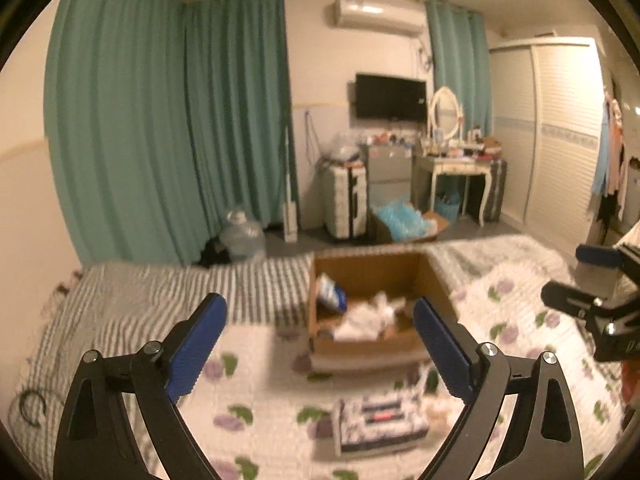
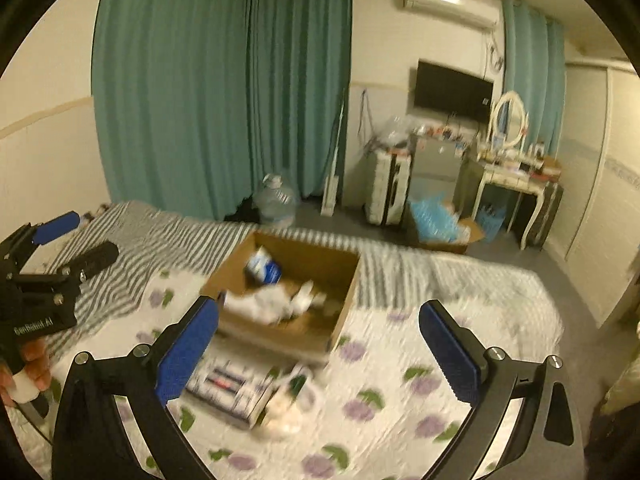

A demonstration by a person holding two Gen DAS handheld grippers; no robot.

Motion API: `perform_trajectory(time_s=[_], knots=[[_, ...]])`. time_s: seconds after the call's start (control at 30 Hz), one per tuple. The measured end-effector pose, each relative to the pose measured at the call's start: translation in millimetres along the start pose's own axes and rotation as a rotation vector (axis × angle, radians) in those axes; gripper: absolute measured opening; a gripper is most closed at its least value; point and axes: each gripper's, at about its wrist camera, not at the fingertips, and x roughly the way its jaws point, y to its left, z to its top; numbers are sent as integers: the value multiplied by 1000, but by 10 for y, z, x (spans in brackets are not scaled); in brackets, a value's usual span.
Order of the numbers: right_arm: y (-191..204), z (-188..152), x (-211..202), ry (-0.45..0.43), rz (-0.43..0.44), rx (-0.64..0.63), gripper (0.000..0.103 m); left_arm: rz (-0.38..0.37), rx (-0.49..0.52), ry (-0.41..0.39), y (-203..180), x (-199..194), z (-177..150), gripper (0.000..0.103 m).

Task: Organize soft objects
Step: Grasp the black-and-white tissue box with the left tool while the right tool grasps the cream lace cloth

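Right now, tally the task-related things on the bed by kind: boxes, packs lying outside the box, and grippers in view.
Cardboard box, open, on the bed: 1
Blue-and-white pack on the floral quilt, outside the box: 1
Pale soft bundle beside that pack: 1
Grippers, left gripper and right gripper, both open and empty: 2
Total: 5
The box's blurred contents are not counted.

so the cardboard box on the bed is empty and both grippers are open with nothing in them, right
Not quite: the cardboard box is not empty. The left wrist view shows a blue and white packet and crumpled white soft items inside it. The rest holds: it sits on the bed, and the left gripper and right gripper are open and empty.
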Motion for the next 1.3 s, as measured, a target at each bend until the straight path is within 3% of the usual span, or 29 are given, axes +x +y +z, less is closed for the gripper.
perform_trajectory(time_s=[0.13, 0.43, 0.63, 0.8, 0.9, 0.97, 1.03, 1.13, 1.3], knots=[[104, -446, 316, 40, 29, 2, 101, -21, -10, 75, 36, 255, -392, 96], [161, -1262, 1070, 206, -1, 38, 101, -40, -72, 255, 46, 776, -1323, 96], [54, -1694, 1542, 378, 84, 145, 100, -76, -110, 333, 116, 940, -1492, 96], [73, -1783, 1723, 427, 136, 183, 94, -59, -67, 334, 50, 922, -1513, 96], [103, -1842, 1838, 464, 131, 183, 73, -62, -52, 344, -12, 920, -1534, 96], [119, -1863, 1848, 469, 133, 178, 50, -64, -44, 348, -62, 907, -1539, 96], [128, -1845, 1789, 448, 140, 168, 38, -66, -34, 347, -104, 887, -1539, 96], [135, -1802, 1622, 412, 147, 155, 31, -67, -24, 350, -187, 850, -1535, 96], [117, -1641, 1251, 305, 142, 144, 30, -91, 2, 360, -405, 803, -1529, 96]])
